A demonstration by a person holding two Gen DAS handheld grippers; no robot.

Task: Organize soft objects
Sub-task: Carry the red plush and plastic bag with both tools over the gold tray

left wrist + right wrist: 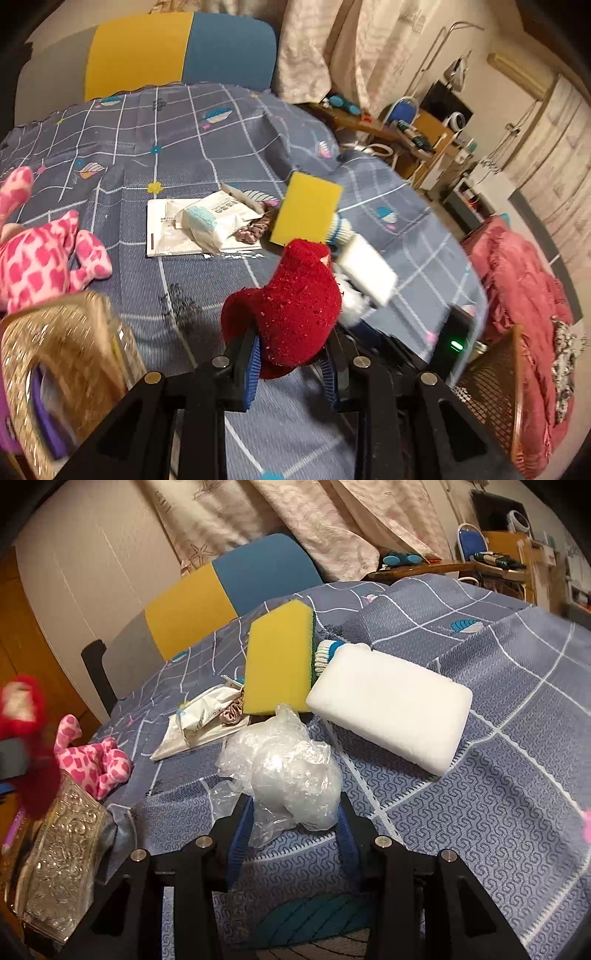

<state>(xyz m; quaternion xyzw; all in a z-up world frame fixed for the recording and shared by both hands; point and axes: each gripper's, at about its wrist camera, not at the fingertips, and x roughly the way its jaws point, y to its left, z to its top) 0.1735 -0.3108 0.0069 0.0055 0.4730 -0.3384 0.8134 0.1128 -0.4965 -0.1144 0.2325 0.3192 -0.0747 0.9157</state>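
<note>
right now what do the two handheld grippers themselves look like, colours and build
Both look alike. The left gripper and right gripper have matte black angular frames with triangular cutouts, round silver bolt heads on the linkages, and two black fingers lined with ribbed blue pads. No cables, hands or sleeves show.

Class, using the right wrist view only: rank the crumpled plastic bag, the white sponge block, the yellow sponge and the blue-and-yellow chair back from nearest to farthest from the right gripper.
1. Crumpled plastic bag: between the right gripper's fingers.
2. White sponge block: just beyond, to the right.
3. Yellow sponge: propped upright behind the bag.
4. Blue-and-yellow chair back: past the table's far edge.
</note>
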